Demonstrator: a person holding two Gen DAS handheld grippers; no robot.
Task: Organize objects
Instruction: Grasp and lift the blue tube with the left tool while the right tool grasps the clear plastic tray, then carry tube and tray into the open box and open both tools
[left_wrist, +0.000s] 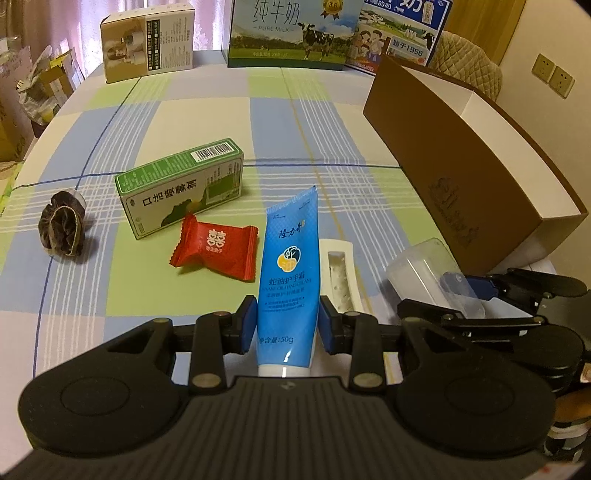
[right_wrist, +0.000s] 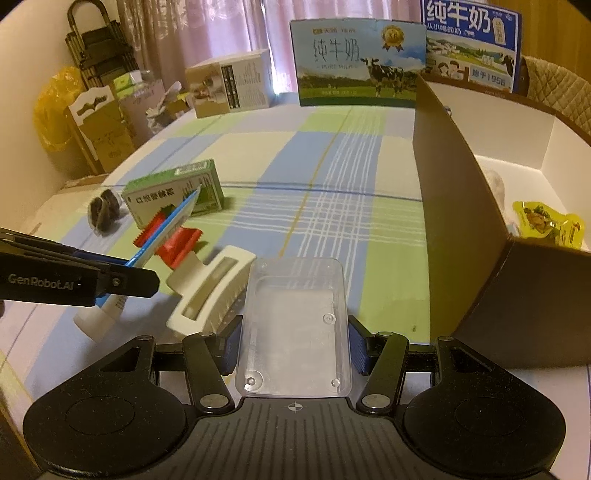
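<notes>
My left gripper is shut on a blue hand cream tube, held just above the checked tablecloth; the tube also shows in the right wrist view. My right gripper is shut on a clear plastic tray, seen also in the left wrist view. A white brush lies between them. A red candy packet, a green box and a dark scrunchie lie to the left. A brown open box stands at the right and holds a yellow packet.
Two milk cartons and a beige box stand along the table's far edge. Bags and cardboard are stacked beyond the left edge. A quilted chair back is behind the brown box.
</notes>
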